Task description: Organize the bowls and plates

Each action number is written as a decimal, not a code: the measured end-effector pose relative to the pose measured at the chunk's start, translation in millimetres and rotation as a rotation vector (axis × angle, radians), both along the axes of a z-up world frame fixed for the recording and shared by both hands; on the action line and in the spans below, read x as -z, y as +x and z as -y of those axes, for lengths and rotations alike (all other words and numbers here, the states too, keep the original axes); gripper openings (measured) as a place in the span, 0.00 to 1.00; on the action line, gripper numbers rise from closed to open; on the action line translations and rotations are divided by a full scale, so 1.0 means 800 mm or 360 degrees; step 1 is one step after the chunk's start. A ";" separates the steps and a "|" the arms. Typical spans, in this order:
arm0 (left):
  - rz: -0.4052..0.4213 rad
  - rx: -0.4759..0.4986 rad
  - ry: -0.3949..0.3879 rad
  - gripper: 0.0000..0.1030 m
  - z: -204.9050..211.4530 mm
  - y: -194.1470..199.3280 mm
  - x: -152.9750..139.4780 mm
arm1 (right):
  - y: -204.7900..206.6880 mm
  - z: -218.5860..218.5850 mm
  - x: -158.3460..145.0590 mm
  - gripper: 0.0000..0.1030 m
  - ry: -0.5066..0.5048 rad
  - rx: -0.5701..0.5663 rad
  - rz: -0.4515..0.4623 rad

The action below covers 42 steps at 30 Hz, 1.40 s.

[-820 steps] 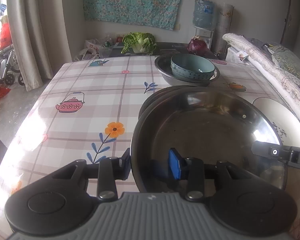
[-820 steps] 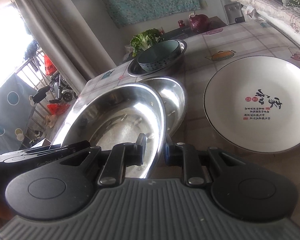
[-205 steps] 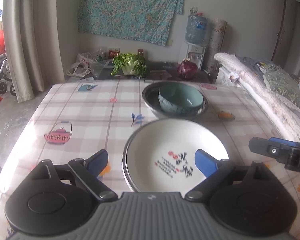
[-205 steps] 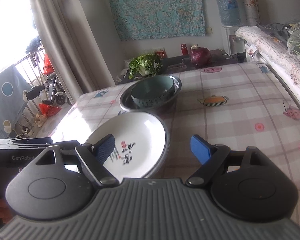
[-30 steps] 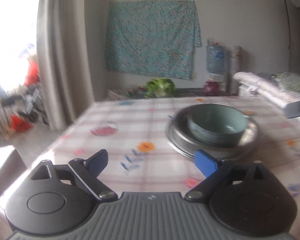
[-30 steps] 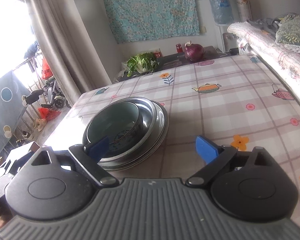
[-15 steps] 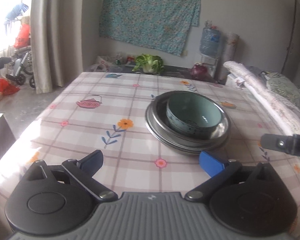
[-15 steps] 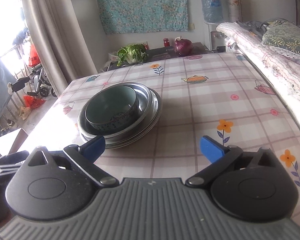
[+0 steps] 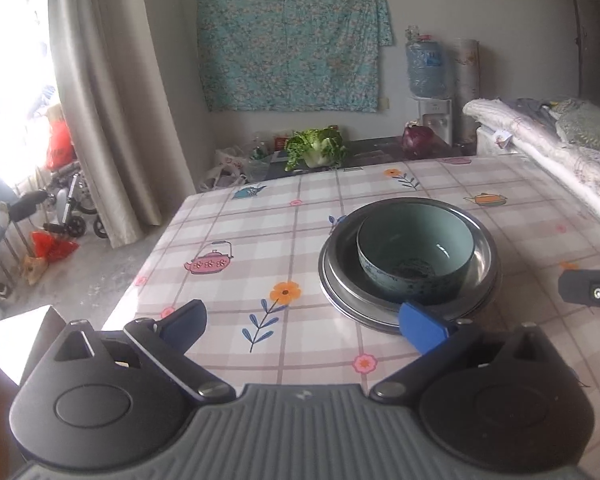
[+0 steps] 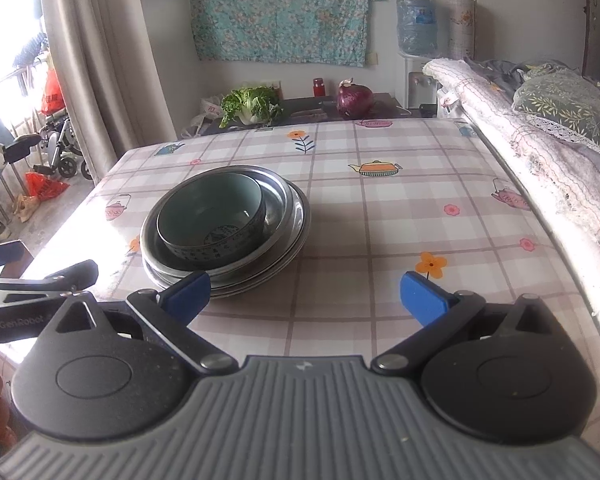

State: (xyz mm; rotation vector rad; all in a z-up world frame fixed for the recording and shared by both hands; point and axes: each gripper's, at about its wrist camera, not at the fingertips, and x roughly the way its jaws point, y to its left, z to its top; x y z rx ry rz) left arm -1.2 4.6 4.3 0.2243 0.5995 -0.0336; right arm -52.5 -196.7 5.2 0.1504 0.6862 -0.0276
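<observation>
Nearby, the bowl (image 9: 416, 248) sat nested in stacked plates (image 9: 340, 280) on the desk (image 9: 260, 240). Both grippers, left gripper (image 9: 304, 322) and right gripper (image 10: 306, 292), held their jaws wide, gripping nothing.

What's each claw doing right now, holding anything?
Left claw: open wide, holding nothing; the stacked dishes sit on the table ahead of it.
Right claw: open wide, holding nothing, only tablecloth between its fingers.
</observation>
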 end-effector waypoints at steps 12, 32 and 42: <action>-0.0352 -0.0142 -0.0189 1.00 -0.009 0.034 0.014 | 0.020 0.002 0.018 0.99 0.0052 0.0002 -0.0133; -0.0405 -0.0173 -0.0150 1.00 -0.010 0.034 0.013 | 0.027 -0.010 0.016 0.99 -0.0022 0.0002 -0.0188; -0.0446 -0.0159 -0.0166 1.00 -0.011 0.036 0.017 | 0.029 -0.012 0.017 0.99 -0.0021 -0.0008 -0.0206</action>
